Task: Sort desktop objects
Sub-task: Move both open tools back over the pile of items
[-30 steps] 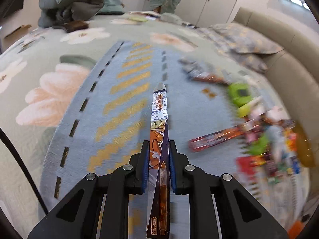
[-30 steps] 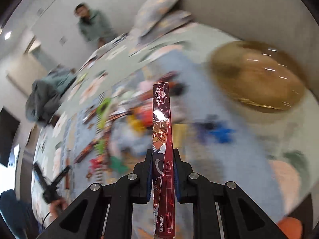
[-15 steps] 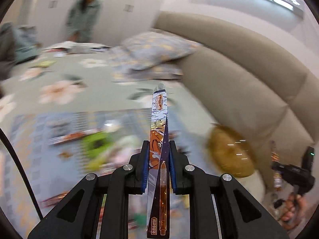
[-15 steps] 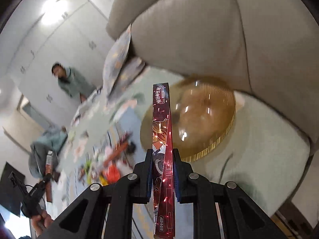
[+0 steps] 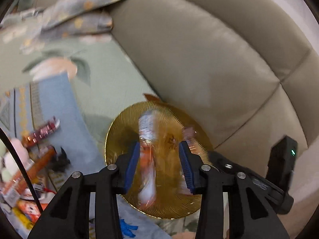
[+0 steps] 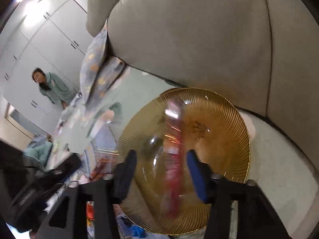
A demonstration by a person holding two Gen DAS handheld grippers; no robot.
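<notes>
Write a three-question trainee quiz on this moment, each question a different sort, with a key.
1. True or false: the left gripper is clamped shut on the orange packet.
2. Over which object do both grippers hang? A. the amber ribbed plate B. the patterned pillow C. a blue bin
3. Fill in: the blurred packet between the right gripper's fingers is mostly ____.

Key: 1 false, its jaws have just been opening and stand apart from the packet; 2 A; 3 red.

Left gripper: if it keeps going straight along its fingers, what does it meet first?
Most likely the orange pen pack, blurred between the left gripper's just-opened jaws, then the amber glass plate under it. Depth is unclear.
</notes>
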